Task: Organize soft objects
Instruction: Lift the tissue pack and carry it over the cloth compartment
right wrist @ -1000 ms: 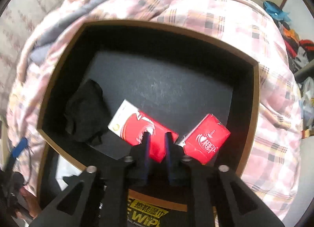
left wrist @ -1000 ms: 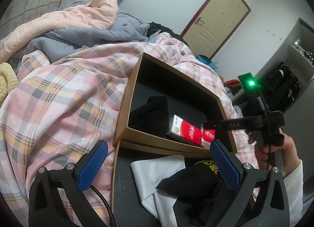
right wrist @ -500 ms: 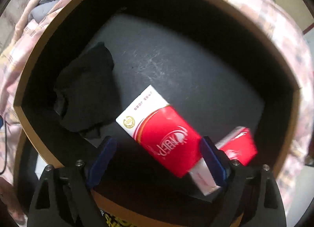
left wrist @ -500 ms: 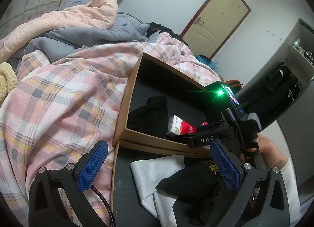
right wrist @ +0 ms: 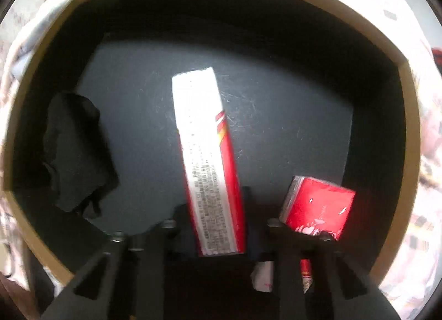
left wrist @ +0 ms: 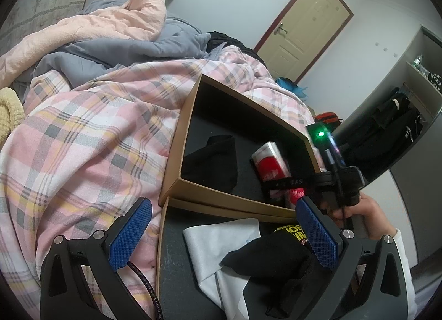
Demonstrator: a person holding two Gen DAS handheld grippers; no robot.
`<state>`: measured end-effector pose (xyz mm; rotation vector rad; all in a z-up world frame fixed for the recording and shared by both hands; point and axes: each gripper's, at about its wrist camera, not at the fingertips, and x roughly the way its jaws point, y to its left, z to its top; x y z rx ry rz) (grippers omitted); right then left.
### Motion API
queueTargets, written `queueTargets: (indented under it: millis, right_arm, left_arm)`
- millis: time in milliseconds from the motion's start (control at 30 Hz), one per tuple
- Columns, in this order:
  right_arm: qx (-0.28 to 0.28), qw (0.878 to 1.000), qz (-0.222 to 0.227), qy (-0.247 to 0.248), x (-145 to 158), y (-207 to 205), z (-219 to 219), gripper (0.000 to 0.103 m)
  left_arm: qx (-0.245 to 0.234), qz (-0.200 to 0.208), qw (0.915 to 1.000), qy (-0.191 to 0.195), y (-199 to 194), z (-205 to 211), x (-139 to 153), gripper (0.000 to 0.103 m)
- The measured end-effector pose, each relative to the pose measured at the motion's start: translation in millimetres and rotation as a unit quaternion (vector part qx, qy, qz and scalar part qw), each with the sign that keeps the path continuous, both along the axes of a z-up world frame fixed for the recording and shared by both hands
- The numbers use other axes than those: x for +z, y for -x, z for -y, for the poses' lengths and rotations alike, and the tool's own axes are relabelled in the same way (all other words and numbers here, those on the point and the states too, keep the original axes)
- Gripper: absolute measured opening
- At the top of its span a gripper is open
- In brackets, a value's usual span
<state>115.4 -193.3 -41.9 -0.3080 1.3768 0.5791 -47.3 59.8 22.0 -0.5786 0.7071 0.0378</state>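
A brown box (left wrist: 176,159) with a black inside lies on the plaid bed. In it are a black cloth (left wrist: 212,159), a long red-and-white tissue pack (right wrist: 207,159) and a small red tissue pack (right wrist: 317,206). My right gripper (right wrist: 216,209) is inside the box, shut on the long pack, which stands on edge between its fingers; it also shows in the left wrist view (left wrist: 276,184). My left gripper (left wrist: 223,234) is open and empty above the box lid (left wrist: 165,251), which holds a white cloth (left wrist: 221,240) and a black sock (left wrist: 273,253).
A pink plaid blanket (left wrist: 83,140) covers the bed, with a grey and a peach quilt (left wrist: 110,24) piled behind. A door (left wrist: 304,24) and an open wardrobe (left wrist: 397,121) stand at the right. A yellow-labelled wipes pack (left wrist: 290,233) lies in the lid.
My right gripper opened, dropped into the box and closed on the long tissue pack, turning it up on edge. The left gripper has stayed still.
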Motion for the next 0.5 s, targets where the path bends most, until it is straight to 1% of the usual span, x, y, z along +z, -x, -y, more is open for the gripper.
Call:
queueTargets:
  millis: [67, 133, 233, 367, 400, 433, 500]
  right_arm:
    - [-0.007, 0.999, 0.011, -0.03, 8, -6, 2, 0.021]
    - [-0.014, 0.998, 0.012, -0.058, 15, -7, 10, 0.021]
    - [-0.029, 0.994, 0.009, -0.107, 29, -12, 23, 0.02]
    - [-0.037, 0.986, 0.023, -0.164, 54, -13, 39, 0.02]
    - [-0.04, 0.982, 0.027, -0.181, 61, -11, 43, 0.02]
    - [-0.042, 0.979, 0.03, -0.195, 70, 10, 53, 0.02]
    - [-0.044, 0.972, 0.035, -0.227, 78, 20, 62, 0.02]
  left_arm:
    - [0.0, -0.001, 1.0, 0.001, 0, 0, 0, 0.103]
    - [0.001, -0.001, 1.0, 0.001, 1, 0, 0, 0.103]
    - [0.001, -0.001, 1.0, 0.002, 0, 0, 0, 0.103]
    - [0.001, -0.001, 1.0, 0.001, 1, 0, 0, 0.103]
    - [0.001, -0.001, 1.0, 0.001, 0, 0, 0, 0.103]
    - [0.001, 0.0, 1.0, 0.0, 0, 0, 0, 0.103]
    - [0.001, -0.001, 1.0, 0.0, 0, 0, -1, 0.103]
